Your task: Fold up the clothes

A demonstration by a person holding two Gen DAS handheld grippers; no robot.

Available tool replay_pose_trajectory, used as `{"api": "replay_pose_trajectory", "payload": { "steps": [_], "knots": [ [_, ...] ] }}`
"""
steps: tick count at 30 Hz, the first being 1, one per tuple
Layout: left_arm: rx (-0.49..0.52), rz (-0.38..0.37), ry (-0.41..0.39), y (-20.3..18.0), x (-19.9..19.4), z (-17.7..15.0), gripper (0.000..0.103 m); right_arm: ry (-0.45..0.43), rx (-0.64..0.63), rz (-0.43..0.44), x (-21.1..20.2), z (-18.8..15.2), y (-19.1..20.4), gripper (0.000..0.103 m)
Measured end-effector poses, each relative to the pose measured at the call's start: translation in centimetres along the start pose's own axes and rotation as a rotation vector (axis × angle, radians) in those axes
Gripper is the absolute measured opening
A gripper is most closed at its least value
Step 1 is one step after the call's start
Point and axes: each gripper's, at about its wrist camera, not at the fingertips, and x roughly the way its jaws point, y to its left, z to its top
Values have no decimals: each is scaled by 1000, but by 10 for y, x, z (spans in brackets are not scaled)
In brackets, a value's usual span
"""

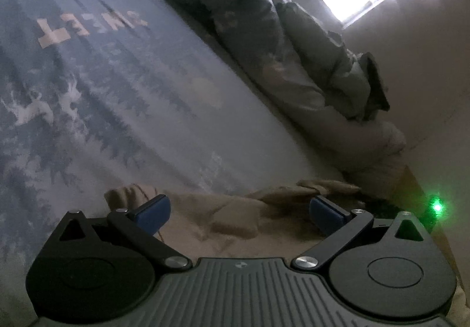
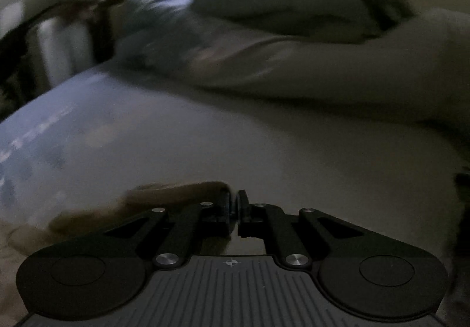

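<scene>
While your right gripper has its fingers pinched on the tan garment at the near bed edge and the left gripper hovers spread above it, a one-sided pull could bunch the cloth.

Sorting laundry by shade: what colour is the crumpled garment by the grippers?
Tan garment, clearest in left wrist view.

garment on bedsheet, bedding behind
</scene>
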Motion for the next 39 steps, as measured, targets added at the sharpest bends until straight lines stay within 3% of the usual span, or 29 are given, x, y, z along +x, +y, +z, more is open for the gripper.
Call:
{"api": "replay_pose_trajectory", "payload": {
  "steps": [4,10,13,16,18,21,26,30,34,37,39],
  "knots": [
    [29,-7,22,-7,0,-5,103,-1,39,-24,-34,-21,-26,6],
    [39,-31,67,-16,3,-14,103,12,96,-68,-113,-88,-61,5],
    [44,-50,102,-21,4,-23,103,104,126,-95,-142,-139,-73,6],
    [66,-69,142,-28,7,-32,103,202,86,-53,-150,-179,-73,9],
    [74,-75,159,-32,8,-37,103,239,28,-55,-157,-194,-68,28],
    [93,-82,173,-40,9,-44,103,216,-43,-15,-167,-189,-58,46],
    [116,-91,184,-53,10,-51,103,107,-123,202,-163,-151,-32,55],
    [160,-91,170,-63,9,-50,103,111,-236,341,-124,-133,-4,54],
    [210,-92,157,-74,4,-47,103,179,-334,371,-93,-133,22,48],
    [225,-86,148,-77,2,-47,103,196,-340,359,-81,-136,24,45],
    [229,-80,149,-77,2,-45,103,207,-364,338,-78,-139,27,9]
  ]
}}
